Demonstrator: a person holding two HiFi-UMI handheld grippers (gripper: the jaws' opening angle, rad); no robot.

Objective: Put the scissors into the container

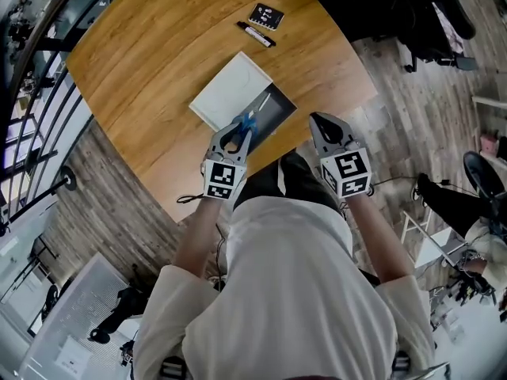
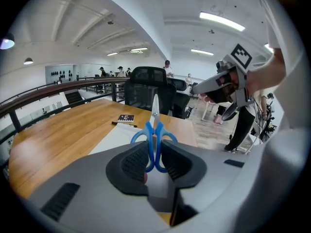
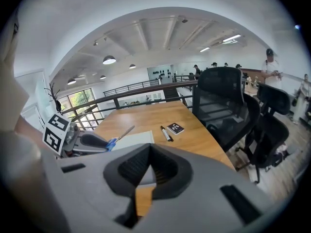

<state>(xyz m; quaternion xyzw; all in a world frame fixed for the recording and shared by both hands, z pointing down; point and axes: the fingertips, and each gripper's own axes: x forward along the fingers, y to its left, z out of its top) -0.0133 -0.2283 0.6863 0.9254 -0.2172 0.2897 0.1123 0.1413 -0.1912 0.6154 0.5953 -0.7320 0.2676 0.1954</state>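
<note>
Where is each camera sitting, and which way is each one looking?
Head view: on the person's head, looking steeply down at the table, container, left gripper and right gripper; forearms and torso show.
Left gripper view: on the left gripper, looking along jaws shut on the scissors toward office chairs; the right gripper shows at right.
Right gripper view: on the right gripper, looking along open, empty jaws across the table; the left gripper shows at left.
Shared: all three show the marker and the scissors.
</note>
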